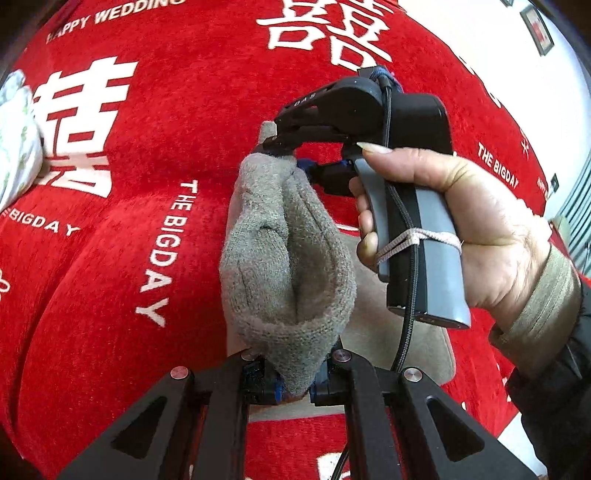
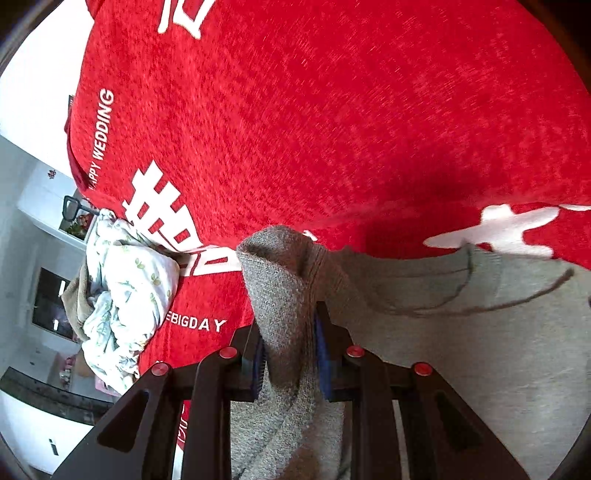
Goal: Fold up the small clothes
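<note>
A home: red wedding bedspread (image 1: 155,155), framed picture (image 1: 537,29) on wall.

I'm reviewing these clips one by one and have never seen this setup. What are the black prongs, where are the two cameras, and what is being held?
No robot here: a person holds a hand-squeezed two-finger gripper in each hand, with a camera on each looking along its fingers. The prongs at each picture's bottom are that gripper's own. The left gripper and the right gripper each pinch one end of a grey sock. The left view also shows the person's hand working the right gripper. Below lie a red blanket with white lettering, a flat grey garment and a crumpled floral cloth.
</note>
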Available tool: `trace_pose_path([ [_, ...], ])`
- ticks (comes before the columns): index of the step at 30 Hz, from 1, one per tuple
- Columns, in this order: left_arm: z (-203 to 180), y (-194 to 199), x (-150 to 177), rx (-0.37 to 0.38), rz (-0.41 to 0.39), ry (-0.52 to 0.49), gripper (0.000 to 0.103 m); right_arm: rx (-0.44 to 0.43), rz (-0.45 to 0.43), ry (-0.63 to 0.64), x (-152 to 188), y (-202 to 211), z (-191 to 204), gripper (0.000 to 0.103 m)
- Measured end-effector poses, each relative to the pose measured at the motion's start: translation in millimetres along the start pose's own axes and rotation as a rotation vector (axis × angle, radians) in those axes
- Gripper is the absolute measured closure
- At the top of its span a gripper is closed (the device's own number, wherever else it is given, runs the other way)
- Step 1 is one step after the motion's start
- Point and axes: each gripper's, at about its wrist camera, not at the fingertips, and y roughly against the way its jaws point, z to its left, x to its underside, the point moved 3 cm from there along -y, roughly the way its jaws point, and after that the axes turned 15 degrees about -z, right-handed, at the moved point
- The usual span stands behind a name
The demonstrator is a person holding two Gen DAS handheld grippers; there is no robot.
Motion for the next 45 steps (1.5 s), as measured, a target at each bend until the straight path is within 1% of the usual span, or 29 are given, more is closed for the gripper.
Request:
trace_pose_path([
  [4,-18.5,-4.8,2.2,-0.006,0.022,-0.05,0.093,-0.009,-0.013,-0.005,-4.8,14.8,-10.3,0.078],
  [11,-38.8,-16.6,9.2,-0.015,0.072,-0.082,0.093,-0.001,-0.022,-0.008,-9.5,34.4,-28.7,0.078],
  [17,-54.7,-22.2,15.0,-0.037,0.09,-0.127,0.093,-0.016,-0.035,-0.028,-10.6,45.1,-42.6,0.078],
  [27,-77.1,-28.6,23.3,-0.058,0.11,-0.179,0.093,-0.02,-0.051,-0.056,-12.9,62.0,-67.1,0.079],
  [35,-95.9,-33.6,27.6,-0.064,0.117,-0.22,0.093,-0.044,-0.073,-0.07,-16.6,73.8,-81.4,0.078],
  [40,-115.7,-39.4,33.0,-0.069,0.117,-0.276,0.093,-0.051,-0.085,-0.071,-19.3,83.7,-93.4,0.078],
  [45,-133.2,-46.6,38.0,-0.069,0.13,-0.296,0.093,-0.057,-0.101,-0.067,-23.3,95.1,-107.8,0.078],
])
